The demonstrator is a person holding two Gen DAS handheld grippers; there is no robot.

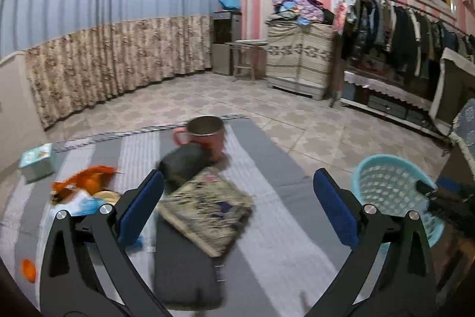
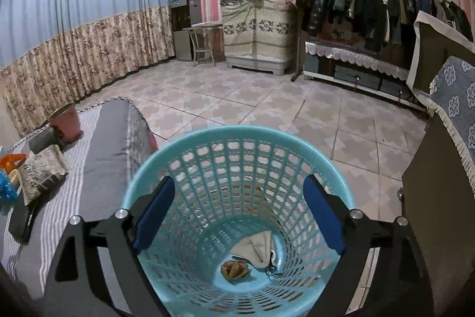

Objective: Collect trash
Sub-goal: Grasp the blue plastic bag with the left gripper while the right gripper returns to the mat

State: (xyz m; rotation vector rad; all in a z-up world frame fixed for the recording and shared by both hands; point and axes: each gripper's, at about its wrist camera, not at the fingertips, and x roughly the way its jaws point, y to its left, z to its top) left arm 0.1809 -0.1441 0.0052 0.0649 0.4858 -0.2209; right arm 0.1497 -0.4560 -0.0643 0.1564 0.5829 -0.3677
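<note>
Right gripper (image 2: 237,213) open above one basket (image 2: 148,168): two scraps inside. Left gripper (image 1: 237,207) open, empty, over one notebook (image 1: 207,213).

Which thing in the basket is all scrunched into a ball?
The brown crumpled wad in the turquoise basket. The beige cloth piece beside it lies loose and floppy.

My left hand-held gripper (image 1: 237,208) and right hand-held gripper (image 2: 239,216) are alike: black angular linkage arms with triangular cut-outs, two round silver screw heads per side, and flat rectangular blue pads (image 1: 139,208) facing inward on each finger.
</note>
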